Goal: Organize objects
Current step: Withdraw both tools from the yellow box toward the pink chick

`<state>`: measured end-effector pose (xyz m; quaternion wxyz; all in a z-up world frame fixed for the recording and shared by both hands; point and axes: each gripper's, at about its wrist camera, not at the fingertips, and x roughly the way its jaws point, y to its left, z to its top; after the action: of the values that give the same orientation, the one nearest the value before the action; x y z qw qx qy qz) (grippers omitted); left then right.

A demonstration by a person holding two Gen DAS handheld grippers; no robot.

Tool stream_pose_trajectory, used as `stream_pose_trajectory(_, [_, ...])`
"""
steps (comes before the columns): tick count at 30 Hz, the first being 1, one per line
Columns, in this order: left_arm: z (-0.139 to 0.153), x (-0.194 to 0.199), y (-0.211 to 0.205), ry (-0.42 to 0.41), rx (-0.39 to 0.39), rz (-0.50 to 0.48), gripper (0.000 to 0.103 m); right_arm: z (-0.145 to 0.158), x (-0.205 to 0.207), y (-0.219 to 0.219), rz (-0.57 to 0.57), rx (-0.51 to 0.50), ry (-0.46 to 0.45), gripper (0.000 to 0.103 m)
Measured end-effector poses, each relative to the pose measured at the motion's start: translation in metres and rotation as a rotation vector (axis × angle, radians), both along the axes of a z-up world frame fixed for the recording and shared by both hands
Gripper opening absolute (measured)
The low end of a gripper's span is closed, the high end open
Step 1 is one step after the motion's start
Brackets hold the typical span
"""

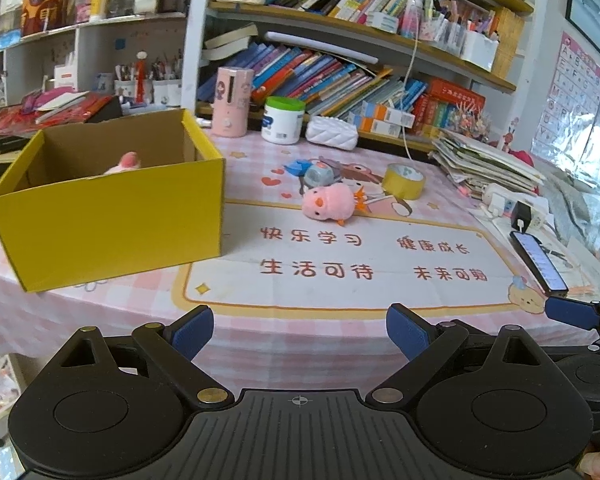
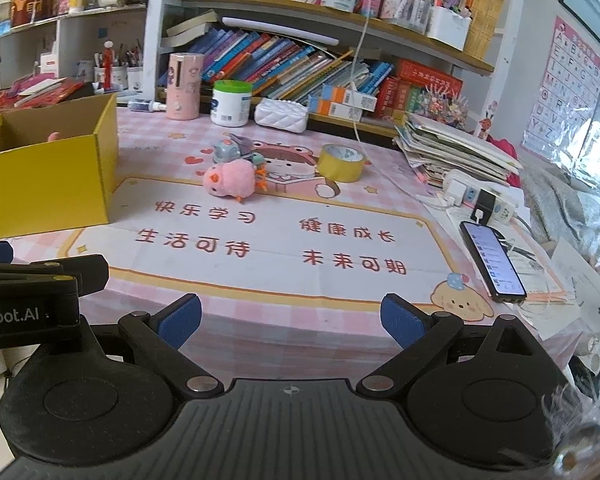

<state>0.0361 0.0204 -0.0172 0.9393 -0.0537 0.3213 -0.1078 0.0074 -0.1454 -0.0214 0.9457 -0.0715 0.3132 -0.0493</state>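
Observation:
A yellow cardboard box (image 1: pixel 112 216) stands open at the left of the table, also in the right wrist view (image 2: pixel 48 184). A pink soft toy (image 1: pixel 124 162) lies inside it. A pink plush chick (image 1: pixel 329 202) (image 2: pixel 230 180), a small grey toy (image 1: pixel 319 176) (image 2: pixel 227 151) and a yellow tape roll (image 1: pixel 404 180) (image 2: pixel 341 162) lie mid-table. My left gripper (image 1: pixel 300 332) is open and empty at the near edge. My right gripper (image 2: pixel 292 318) is open and empty beside it.
A phone (image 1: pixel 540 260) (image 2: pixel 492 260) lies at the right by a power strip (image 2: pixel 480 200) and a paper stack (image 2: pixel 456 148). A white jar (image 1: pixel 282 120), a pink canister (image 1: pixel 233 102) and a white quilted case (image 1: pixel 332 132) stand before the bookshelves.

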Motion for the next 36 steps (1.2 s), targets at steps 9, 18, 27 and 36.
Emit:
stream_pose_trajectory(9, [-0.004, 0.029, -0.021, 0.008, 0.007, -0.001, 0.095, -0.005, 0.030, -0.022, -0.008, 0.009, 0.010, 0.097])
stream_pose_trajectory(18, [-0.002, 0.072, -0.044, 0.021, 0.015, 0.080, 0.095, -0.005, 0.087, -0.045, 0.080, 0.026, 0.025, 0.096])
stream_pose_trajectory(27, [0.002, 0.112, -0.082, 0.030, 0.037, 0.174, 0.095, -0.002, 0.145, -0.083, 0.180, 0.050, 0.037, 0.095])
stream_pose_trajectory(36, [0.001, 0.155, -0.114, 0.039, 0.035, 0.263, 0.095, -0.002, 0.192, -0.130, 0.197, 0.060, 0.044, 0.095])
